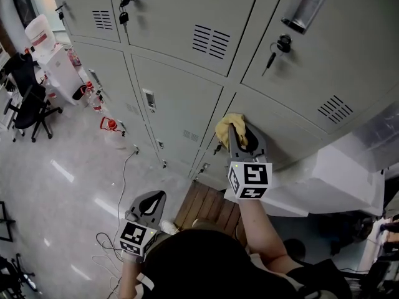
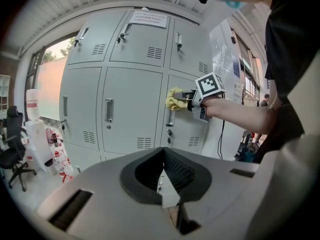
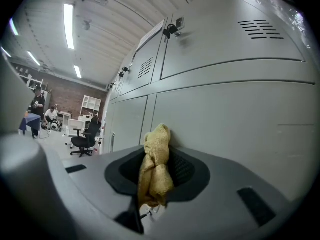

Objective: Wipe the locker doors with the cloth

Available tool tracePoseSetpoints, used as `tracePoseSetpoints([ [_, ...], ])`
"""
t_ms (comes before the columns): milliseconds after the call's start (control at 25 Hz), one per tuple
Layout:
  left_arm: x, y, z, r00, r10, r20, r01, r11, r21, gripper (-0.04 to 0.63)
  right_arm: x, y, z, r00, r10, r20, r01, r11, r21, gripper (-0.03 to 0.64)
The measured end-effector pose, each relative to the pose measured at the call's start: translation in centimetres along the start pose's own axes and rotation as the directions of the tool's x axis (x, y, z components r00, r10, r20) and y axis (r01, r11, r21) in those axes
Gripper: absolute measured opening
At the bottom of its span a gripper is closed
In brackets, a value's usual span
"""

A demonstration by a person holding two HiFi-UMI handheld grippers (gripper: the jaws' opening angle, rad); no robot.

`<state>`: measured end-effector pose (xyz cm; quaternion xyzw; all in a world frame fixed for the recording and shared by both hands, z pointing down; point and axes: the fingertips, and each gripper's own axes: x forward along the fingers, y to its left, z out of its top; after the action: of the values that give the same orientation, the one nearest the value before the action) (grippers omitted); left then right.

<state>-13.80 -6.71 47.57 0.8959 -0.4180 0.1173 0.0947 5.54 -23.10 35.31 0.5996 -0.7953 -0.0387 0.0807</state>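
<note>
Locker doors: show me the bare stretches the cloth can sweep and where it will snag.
Bare: the middle door's panel between its recessed handle and low vent. Crowded: the upper doors, with hanging keys and vents, and the handle just below the cloth in the right gripper.

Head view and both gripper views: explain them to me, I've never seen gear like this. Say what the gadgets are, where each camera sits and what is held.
No robot here: a person carries two two-jaw tools. The head view looks down from the person's head. The other two pictures come from cameras riding on each tool, looking along its jaws. The right hand-held gripper is shut on a yellow cloth, which is pressed against a grey locker door. The left hand-held gripper hangs low, jaws together, holding nothing.
</note>
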Motion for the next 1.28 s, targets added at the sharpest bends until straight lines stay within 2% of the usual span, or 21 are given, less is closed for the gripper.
tracePoseSetpoints([
  [360, 2.2, -2.0, 0.4, 0.996, -0.091, -0.002, 0.091, 0.996, 0.018, 0.008, -2.8, -3.3, -1.2, 0.996, -0.081, -0.028, 0.081, 0.997, -0.006, 0.106],
  [640, 4.2, -4.5, 0.8, 0.984, -0.177, -0.007, 0.177, 0.983, 0.041, 0.008, -5.5, -6.5, -2.1, 0.987, -0.156, -0.049, 0.156, 0.988, 0.000, 0.106],
  [1280, 8.1, -9.5, 1.5, 0.945, -0.327, -0.021, 0.327, 0.942, 0.074, 0.008, -11.8, -13.6, -4.8, 0.934, -0.339, -0.109, 0.342, 0.940, 0.007, 0.107],
])
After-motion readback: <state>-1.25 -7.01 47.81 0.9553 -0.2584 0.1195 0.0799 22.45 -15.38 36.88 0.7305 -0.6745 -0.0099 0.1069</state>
